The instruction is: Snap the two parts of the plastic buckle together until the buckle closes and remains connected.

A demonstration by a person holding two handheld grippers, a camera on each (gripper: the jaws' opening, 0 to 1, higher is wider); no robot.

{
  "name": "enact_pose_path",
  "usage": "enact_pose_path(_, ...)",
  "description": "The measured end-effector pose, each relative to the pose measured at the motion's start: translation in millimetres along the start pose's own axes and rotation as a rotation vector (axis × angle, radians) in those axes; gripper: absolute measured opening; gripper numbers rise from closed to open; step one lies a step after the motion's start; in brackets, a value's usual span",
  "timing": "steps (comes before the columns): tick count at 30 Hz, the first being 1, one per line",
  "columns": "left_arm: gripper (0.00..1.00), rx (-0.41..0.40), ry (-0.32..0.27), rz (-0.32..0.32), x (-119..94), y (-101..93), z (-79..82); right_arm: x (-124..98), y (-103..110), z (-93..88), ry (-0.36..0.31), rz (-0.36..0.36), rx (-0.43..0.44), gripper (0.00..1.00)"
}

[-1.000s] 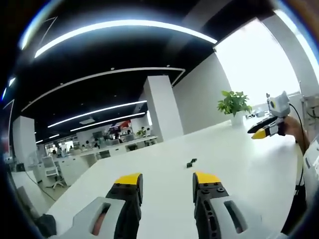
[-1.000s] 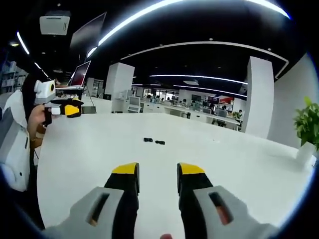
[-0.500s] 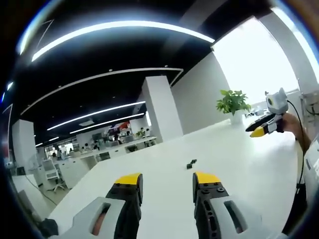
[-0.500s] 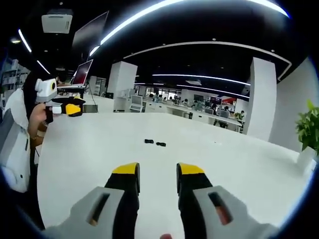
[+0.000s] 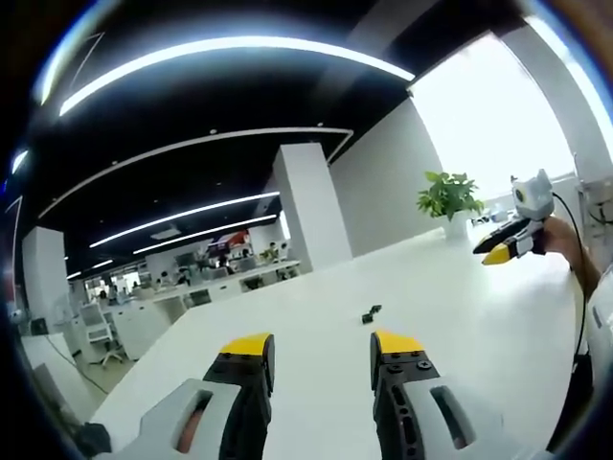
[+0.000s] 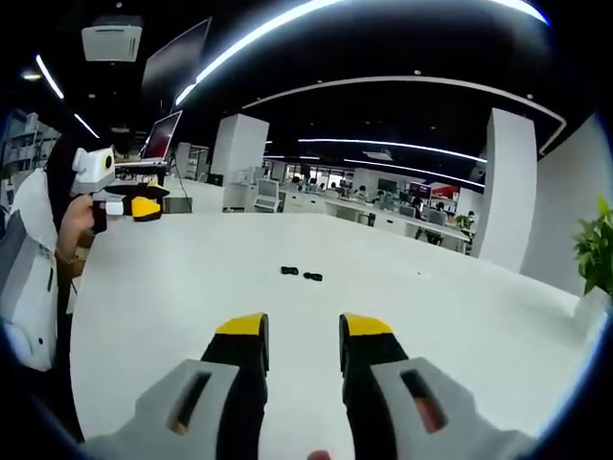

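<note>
Two small black buckle parts lie apart, side by side, on the white table (image 6: 192,287): one part (image 6: 289,271) to the left, the other (image 6: 310,277) to the right. From the left gripper view they read as one small dark buckle cluster (image 5: 371,313). My left gripper (image 5: 321,347) is open and held above the table, well short of the buckle, with nothing between its yellow-tipped jaws. My right gripper (image 6: 304,328) is open too, also short of the parts. Each gripper appears in the other's view: the right gripper (image 5: 508,251) and the left gripper (image 6: 142,206).
A potted plant (image 5: 448,197) stands at the table's far end beside a bright window. A laptop (image 6: 158,142) sits on the table behind the left gripper. A person's sleeve (image 6: 24,278) fills the left edge of the right gripper view. Office desks lie beyond.
Both views have shifted only slightly with the hands. The buckle parts lie where they were, and both grippers keep the same gap.
</note>
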State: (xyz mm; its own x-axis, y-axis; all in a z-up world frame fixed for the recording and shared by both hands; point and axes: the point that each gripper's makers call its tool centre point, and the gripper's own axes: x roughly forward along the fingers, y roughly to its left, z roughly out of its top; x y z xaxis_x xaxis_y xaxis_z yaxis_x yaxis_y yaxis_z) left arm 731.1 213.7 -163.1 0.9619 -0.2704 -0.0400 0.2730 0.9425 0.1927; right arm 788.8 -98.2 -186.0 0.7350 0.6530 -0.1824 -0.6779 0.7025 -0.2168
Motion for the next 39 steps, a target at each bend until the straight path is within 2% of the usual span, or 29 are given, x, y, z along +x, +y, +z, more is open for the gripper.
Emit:
enact_pose_path(15, 0.40, 0.011, 0.024, -0.015, 9, -1.3, -4.4, 7, 5, 4.5, 0.018, 0.051, -0.007, 0.29)
enact_pose_path(23, 0.40, 0.031, 0.030, -0.027, 13, -3.2, -0.3, 10, 13, 8.5, 0.033, 0.095, -0.010, 0.29)
enact_pose_path(39, 0.40, 0.086, 0.032, -0.061, 17, -11.1, 10.8, 17, 19, 13.9, 0.048, 0.129, -0.034, 0.29)
